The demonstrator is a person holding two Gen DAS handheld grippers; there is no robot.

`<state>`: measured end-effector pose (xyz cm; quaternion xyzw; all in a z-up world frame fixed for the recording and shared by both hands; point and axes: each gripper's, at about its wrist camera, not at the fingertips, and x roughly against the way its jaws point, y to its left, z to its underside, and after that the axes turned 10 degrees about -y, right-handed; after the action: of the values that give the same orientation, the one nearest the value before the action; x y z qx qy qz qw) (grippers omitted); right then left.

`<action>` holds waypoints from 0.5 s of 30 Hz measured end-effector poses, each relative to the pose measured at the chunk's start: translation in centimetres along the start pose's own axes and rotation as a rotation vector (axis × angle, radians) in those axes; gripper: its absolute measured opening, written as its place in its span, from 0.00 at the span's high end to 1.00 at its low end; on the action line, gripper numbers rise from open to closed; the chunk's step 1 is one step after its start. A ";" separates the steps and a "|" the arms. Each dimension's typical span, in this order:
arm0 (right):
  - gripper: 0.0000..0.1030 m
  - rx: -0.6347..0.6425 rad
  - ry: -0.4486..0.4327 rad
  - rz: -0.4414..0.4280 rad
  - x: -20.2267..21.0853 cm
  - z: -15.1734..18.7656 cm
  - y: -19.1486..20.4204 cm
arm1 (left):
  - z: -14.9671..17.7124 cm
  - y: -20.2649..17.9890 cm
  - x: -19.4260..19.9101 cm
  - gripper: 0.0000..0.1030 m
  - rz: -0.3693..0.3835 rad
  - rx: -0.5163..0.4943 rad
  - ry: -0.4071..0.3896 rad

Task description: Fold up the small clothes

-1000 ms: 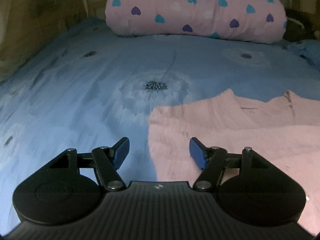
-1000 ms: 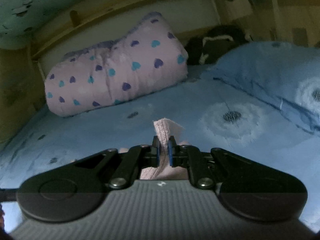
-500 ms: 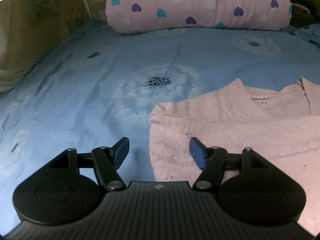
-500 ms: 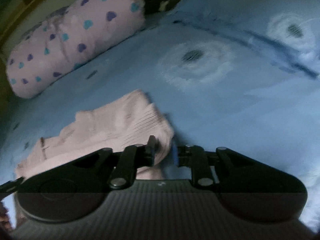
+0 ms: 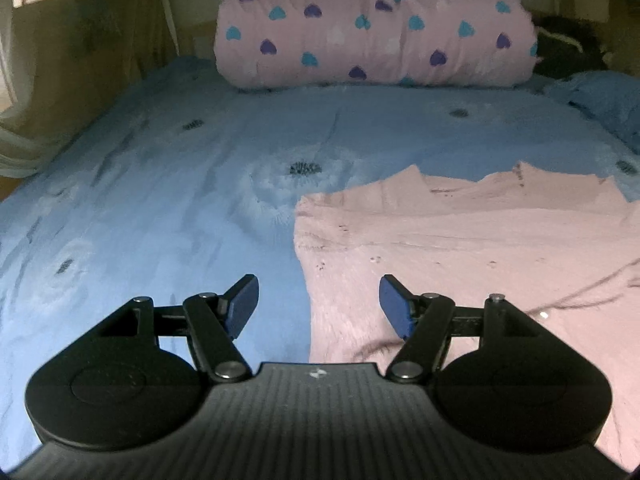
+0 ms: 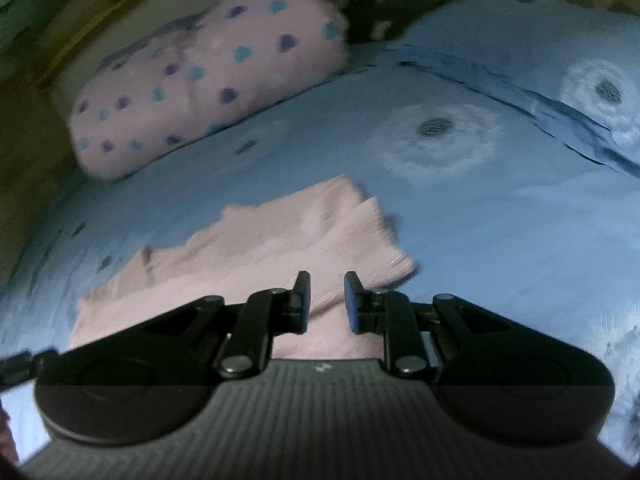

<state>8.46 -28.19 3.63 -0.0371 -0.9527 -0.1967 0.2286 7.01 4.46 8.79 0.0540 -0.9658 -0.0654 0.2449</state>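
A small pink knitted garment (image 5: 460, 240) lies flat on the blue bedsheet (image 5: 160, 200). In the left wrist view it fills the right half, and its left edge runs between my fingers. My left gripper (image 5: 316, 304) is wide open and empty, just above that edge. In the right wrist view the garment (image 6: 256, 252) lies ahead and to the left, with a folded-over flap at its right end. My right gripper (image 6: 327, 298) stands partly open above the garment and holds nothing.
A rolled pink quilt with blue and purple hearts (image 5: 372, 28) lies across the head of the bed. A blue pillow (image 6: 540, 64) is at the right, with a dark object (image 5: 568, 48) behind it. A wooden wall (image 5: 80, 48) borders the left side.
My right gripper let go of the garment's end, which it held pinched a second ago, and opened partway. The flap now lies on the garment. My left gripper stayed open and tilted up slightly.
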 end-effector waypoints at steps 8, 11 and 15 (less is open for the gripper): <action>0.78 0.069 0.053 -0.094 5.0 3.6 3.0 | 2.0 -0.7 6.6 0.27 0.059 0.018 -0.017; 0.78 0.101 0.060 -0.130 7.1 4.8 4.0 | 2.9 -1.1 8.5 0.26 0.068 0.020 -0.019; 0.53 0.167 0.046 -0.148 9.9 6.2 5.2 | 4.1 -1.6 10.4 0.25 0.110 0.031 -0.001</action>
<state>-2.13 -21.18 4.82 0.0570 -0.9605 -0.1335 0.2375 -3.91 1.90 9.78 0.0046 -0.9684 -0.0367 0.2467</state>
